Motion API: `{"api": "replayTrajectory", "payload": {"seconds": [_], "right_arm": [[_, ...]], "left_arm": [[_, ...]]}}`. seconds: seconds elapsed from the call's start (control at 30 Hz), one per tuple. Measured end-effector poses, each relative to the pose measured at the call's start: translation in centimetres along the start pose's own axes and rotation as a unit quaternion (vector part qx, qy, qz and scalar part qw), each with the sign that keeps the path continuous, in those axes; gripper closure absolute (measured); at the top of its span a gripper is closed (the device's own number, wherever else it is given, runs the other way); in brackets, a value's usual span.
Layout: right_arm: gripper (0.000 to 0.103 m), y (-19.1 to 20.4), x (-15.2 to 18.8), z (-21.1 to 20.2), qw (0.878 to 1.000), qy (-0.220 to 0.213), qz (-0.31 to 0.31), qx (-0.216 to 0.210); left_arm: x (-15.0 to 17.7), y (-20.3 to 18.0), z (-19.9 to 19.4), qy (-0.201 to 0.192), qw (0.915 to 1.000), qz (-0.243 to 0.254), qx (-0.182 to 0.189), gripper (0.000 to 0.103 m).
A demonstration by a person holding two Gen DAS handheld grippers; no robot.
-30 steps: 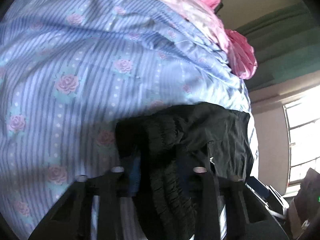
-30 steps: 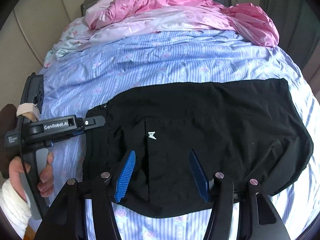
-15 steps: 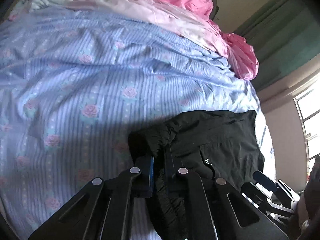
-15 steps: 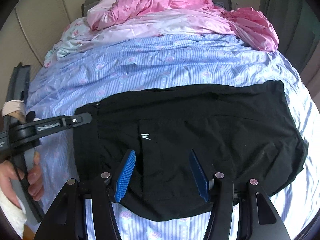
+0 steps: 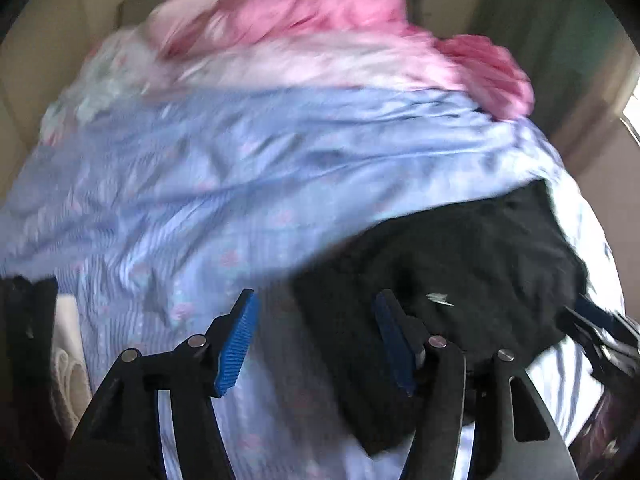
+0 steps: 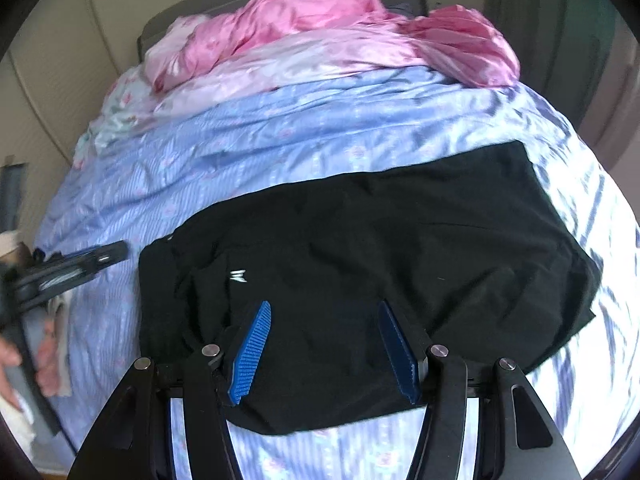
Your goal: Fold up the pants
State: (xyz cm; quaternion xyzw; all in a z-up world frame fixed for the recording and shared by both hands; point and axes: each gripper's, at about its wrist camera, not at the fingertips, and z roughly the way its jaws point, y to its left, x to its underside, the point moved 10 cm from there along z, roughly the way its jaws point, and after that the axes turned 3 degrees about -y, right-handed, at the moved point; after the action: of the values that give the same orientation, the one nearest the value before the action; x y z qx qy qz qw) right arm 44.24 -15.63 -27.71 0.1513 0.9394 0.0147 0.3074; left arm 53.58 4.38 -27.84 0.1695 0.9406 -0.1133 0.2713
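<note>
Left gripper [image 5: 314,338]: fingers spread, nothing between them.
Right gripper [image 6: 324,346]: fingers spread, hovering above the cloth.
Black pants [image 6: 360,264]: flat under and beyond right fingers.
Blue sheet [image 6: 280,140]: beyond.
Pink bedding [image 6: 320,20]: farthest.

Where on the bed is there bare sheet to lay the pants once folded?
Bare blue sheet lies between the black pants and the pink bedding heaped at the far end. A narrower strip runs left of the pants, but the left tool sits there. The near edge is crowded by the right tool.
</note>
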Motion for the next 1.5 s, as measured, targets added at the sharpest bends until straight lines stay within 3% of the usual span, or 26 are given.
{"api": "replayTrajectory", "payload": {"seconds": [0.07,0.2,0.43,0.57,0.67,0.83,1.1,1.23,1.5], "right_arm": [[0.032,-3.0,0.2,-1.4,1.000,-0.011,0.024,0.004],[0.031,-9.2,1.2,-3.6,0.998,-0.017,0.065,0.021],[0.031,-21.3,3.7,-5.4,0.989,-0.009,0.139,0.047],[0.030,-26.2,4.9,-4.7,0.982,-0.011,0.185,0.028],[0.024,-28.9,5.8,-2.7,0.973,-0.005,0.231,-0.008],[0.021,-31.2,6.8,0.7,0.948,0.001,0.312,-0.062],[0.021,-32.4,7.1,5.3,0.908,-0.001,0.394,-0.143],[0.013,-32.5,6.3,5.8,0.889,-0.024,0.420,-0.180],[0.012,-32.7,4.4,7.6,0.891,-0.042,0.410,-0.191]], "left_arm": [[0.1,-3.1,-1.4,-0.007,0.9996,0.020,0.018,0.043],[0.3,-10.3,-2.0,-0.011,0.9974,0.036,0.062,0.043],[1.5,-22.6,0.8,0.019,0.9932,0.043,0.107,0.043],[2.0,-28.4,2.9,0.031,0.9910,0.063,0.114,0.043],[2.1,-31.4,4.5,0.038,0.9909,0.071,0.109,0.043],[2.4,-34.0,7.2,0.046,0.9915,0.082,0.090,0.043],[3.0,-34.9,11.4,0.070,0.9926,0.074,0.066,0.043],[3.7,-35.8,13.3,0.085,0.9909,0.079,0.069,0.043],[6.3,-36.8,14.9,0.106,0.9882,0.085,0.070,0.043]]}}
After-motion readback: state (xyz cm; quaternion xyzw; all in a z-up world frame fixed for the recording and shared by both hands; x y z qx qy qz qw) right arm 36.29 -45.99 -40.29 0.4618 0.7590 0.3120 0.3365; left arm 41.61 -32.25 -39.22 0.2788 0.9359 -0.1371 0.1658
